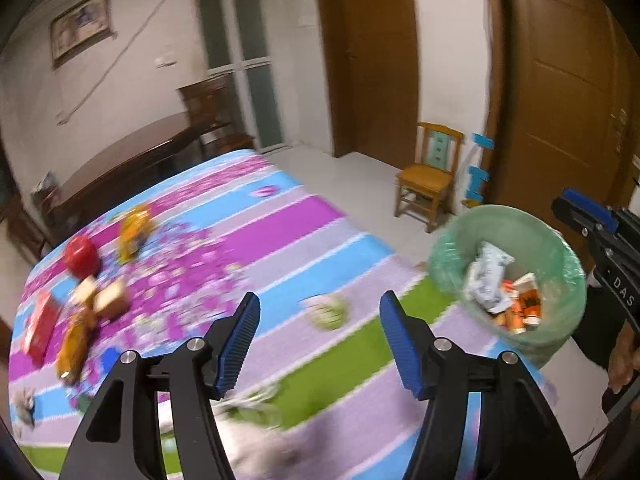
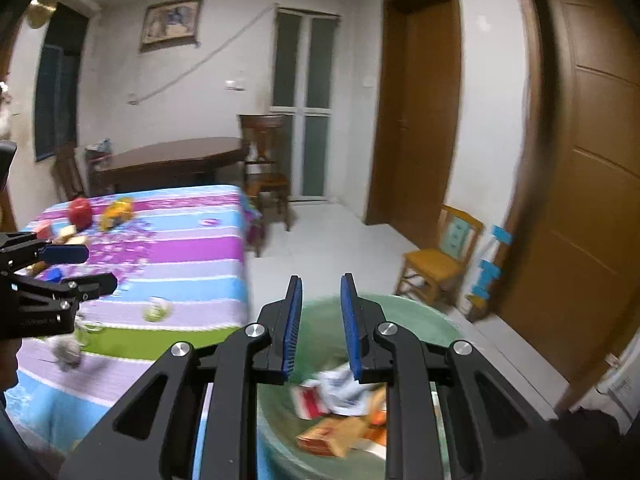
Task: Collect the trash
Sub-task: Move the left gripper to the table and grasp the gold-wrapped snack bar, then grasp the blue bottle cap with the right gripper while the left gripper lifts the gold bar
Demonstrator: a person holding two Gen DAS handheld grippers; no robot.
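Observation:
My left gripper (image 1: pixel 320 298) is open and holds nothing, hovering over a table with a striped cloth (image 1: pixel 280 232). Just beyond its tips lies a crumpled green-and-white ball (image 1: pixel 326 312), and a grey-white wad (image 1: pixel 256 440) sits under its fingers. A green-lined bin (image 1: pixel 452 256) of wrappers stands off the table's right edge. In the right wrist view my right gripper (image 2: pixel 322 278) hangs over that bin (image 2: pixel 420 312), its pads a narrow gap apart with nothing between them. The ball (image 2: pixel 157 309) and my left gripper (image 2: pixel 100 267) show at the left.
At the cloth's far left are a red apple (image 1: pixel 82 256), a yellow wrapper (image 1: pixel 134 232), bread pieces (image 1: pixel 108 300), a red box (image 1: pixel 40 324) and an orange packet (image 1: pixel 74 344). A wooden chair (image 1: pixel 430 176) stands by the wall; brown doors and a dark table lie beyond.

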